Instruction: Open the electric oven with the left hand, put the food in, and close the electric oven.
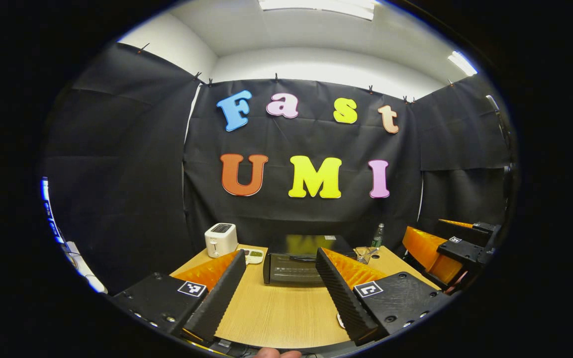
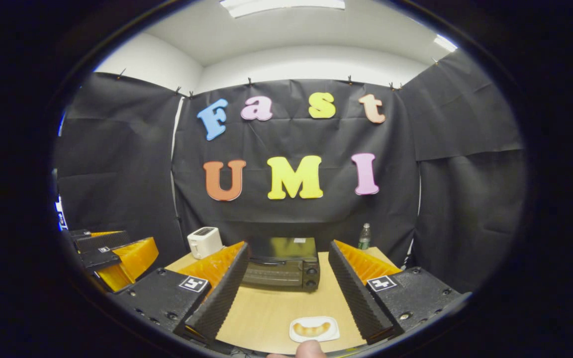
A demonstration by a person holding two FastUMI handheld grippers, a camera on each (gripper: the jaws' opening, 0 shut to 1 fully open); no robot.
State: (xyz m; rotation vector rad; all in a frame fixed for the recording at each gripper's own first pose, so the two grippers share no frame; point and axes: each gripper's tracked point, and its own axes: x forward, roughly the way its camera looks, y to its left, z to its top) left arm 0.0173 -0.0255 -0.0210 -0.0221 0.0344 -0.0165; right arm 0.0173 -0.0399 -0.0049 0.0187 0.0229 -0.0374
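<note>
On the wooden table (image 1: 276,308), left gripper view: electric oven (image 1: 291,266) sits at the far edge, centre, door closed. White toaster (image 1: 221,239) at the far left corner, a small white dish (image 1: 254,255) between it and the oven. Wire basket (image 1: 364,254) and a green bottle (image 1: 377,235) near the far right corner. Left gripper (image 1: 281,293) hovers over the near part of the table, tongs spread wide apart, nothing between them, aimed at the oven. Right gripper (image 1: 435,253) shows off the table's right edge, farther back; can't tell its tongs from here

Right gripper view: same oven (image 2: 282,268) at the far edge, door shut, knobs on its right side. Toaster (image 2: 205,242) at far left corner, bottle (image 2: 364,236) at far right. Food (image 2: 311,328) lies in a white tray (image 2: 314,330) at the near edge, well apart from the oven. Right gripper (image 2: 286,293) tongs wide apart, empty, above the table with the tray just ahead between them, not touching. A fingertip (image 2: 309,349) shows at the near edge just below the tray. Left gripper (image 2: 112,256) sits off the table's left edge
</note>
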